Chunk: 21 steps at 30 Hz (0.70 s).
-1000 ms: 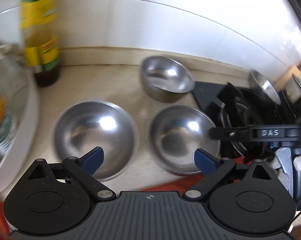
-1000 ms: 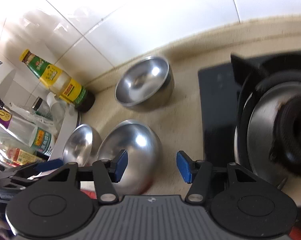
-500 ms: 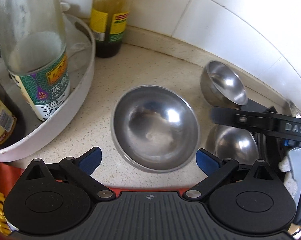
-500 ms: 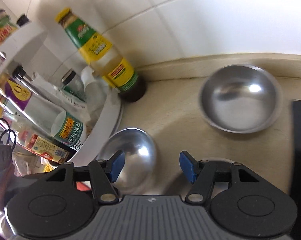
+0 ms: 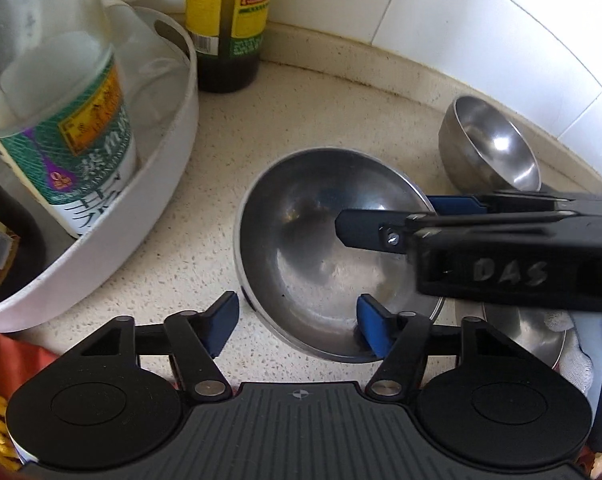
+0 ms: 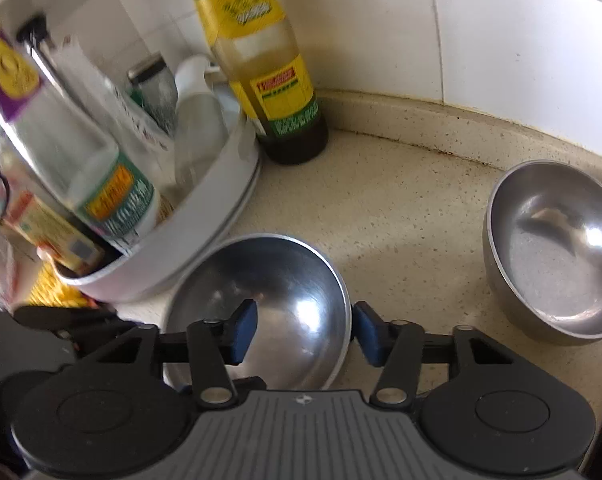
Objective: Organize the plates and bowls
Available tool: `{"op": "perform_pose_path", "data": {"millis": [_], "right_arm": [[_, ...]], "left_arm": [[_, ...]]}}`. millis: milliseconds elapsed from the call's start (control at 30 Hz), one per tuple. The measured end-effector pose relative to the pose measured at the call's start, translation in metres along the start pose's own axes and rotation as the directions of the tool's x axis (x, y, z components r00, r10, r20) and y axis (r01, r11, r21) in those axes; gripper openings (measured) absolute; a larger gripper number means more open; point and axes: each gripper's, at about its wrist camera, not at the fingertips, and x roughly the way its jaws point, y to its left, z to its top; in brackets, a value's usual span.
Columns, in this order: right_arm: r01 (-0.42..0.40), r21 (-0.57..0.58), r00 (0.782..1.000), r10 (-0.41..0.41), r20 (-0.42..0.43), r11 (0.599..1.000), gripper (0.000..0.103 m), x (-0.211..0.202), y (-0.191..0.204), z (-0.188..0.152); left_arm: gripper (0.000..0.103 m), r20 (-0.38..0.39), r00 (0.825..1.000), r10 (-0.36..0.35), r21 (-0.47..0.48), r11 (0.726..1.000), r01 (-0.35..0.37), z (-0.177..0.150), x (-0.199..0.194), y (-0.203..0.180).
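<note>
Left gripper (image 5: 297, 326) straddles the near rim of the big bowl (image 5: 301, 240) – one blue pad outside on the counter (image 5: 261, 120), the other inside the bowl. Its jaws have just been closing, with the rim between them; cannot tell whether the pads press on it yet. Right gripper (image 6: 303, 330) straddles the same bowl's (image 6: 277, 280) rim on the opposite side – one pad inside, one outside just beside the rim. Its jaws have just been closing too; contact unclear. In the left view it (image 5: 385, 220) reaches in over the bowl from the right. A second bowl (image 5: 489, 144) sits apart toward the tiled wall (image 5: 461, 20); a third bowl (image 5: 529, 336) is partly hidden under the right gripper. White tray (image 5: 161, 184) with bottles stands left of the big bowl; an oil bottle (image 6: 269, 80) stands on the counter by the wall.
</note>
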Motion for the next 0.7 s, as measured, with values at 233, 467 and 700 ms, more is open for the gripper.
{"op": "perform_pose_path", "data": {"millis": [233, 467, 700], "right_arm": [[0.033, -0.045, 0.999, -0.034, -0.008, 0.998, 0.046, 0.004, 0.004, -0.004], [0.022, -0.027, 1.000, -0.022, -0.002, 0.999, 0.046, 0.001, 0.006, -0.003], [-0.001, -0.010, 0.999, 0.002, 0.048, 1.000, 0.046, -0.016, 0.008, 0.001]], "left_arm": [[0.073, 0.012, 1.000, 0.000, 0.025, 1.000, 0.000, 0.001, 0.000, -0.004], [0.077, 0.026, 1.000, -0.011, 0.017, 1.000, 0.010, 0.000, -0.003, -0.005], [0.079, 0.069, 0.997, -0.021, 0.013, 1.000, 0.020, 0.002, -0.021, -0.005]]}}
